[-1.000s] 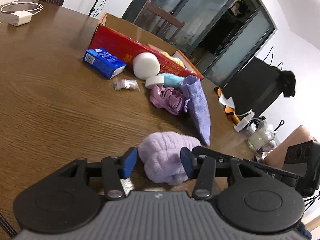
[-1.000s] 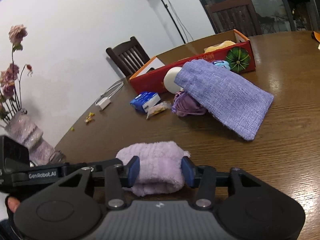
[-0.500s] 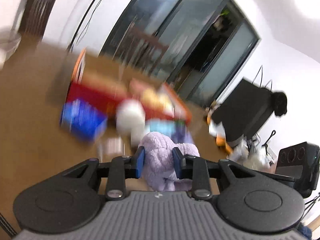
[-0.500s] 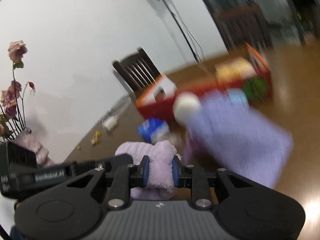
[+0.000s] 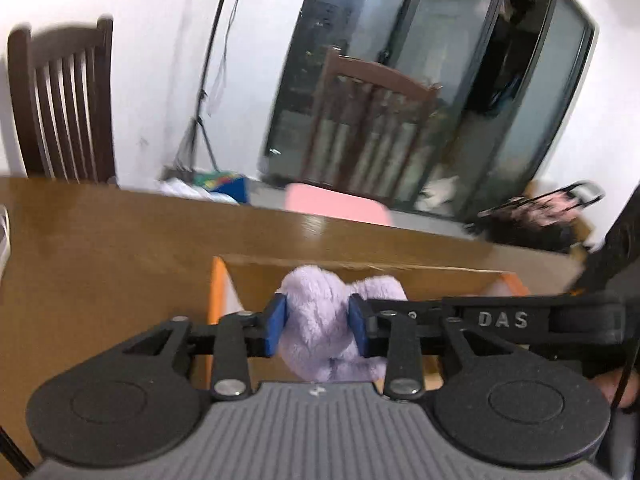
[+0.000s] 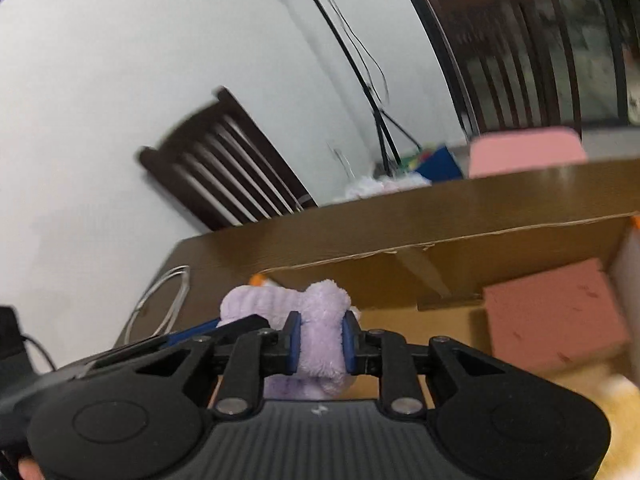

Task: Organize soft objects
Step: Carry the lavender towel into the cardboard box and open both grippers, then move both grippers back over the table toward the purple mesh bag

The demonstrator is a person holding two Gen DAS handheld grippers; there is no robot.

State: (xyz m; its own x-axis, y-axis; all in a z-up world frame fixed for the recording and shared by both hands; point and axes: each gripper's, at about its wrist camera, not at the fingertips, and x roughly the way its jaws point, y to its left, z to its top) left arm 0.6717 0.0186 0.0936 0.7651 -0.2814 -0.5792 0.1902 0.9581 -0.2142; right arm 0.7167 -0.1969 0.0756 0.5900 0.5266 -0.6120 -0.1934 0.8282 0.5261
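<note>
A fluffy lilac towel [image 5: 320, 292] hangs between both grippers above an open cardboard box [image 5: 360, 274]. My left gripper [image 5: 316, 326] has its blue pads pressed into the towel's left part, and its jaws are opening slightly. The right gripper's black body [image 5: 500, 320] reaches in from the right of that view. In the right wrist view my right gripper [image 6: 320, 342] pinches the same towel [image 6: 280, 304] hard, its jaws still closing. The towel hangs over the left end of the box [image 6: 440, 246].
A pink foam block [image 6: 552, 316] lies inside the box at the right. The box stands on a brown wooden table [image 5: 100, 240]. Dark wooden chairs [image 5: 60, 100] stand behind it. A white cable [image 6: 160, 300] lies left of the box. A pink seat [image 5: 336, 204] shows beyond the far edge.
Both grippers closed on the lilac towel, lifted it off the table and swept it away from the pile of soft things to above the cardboard box.
</note>
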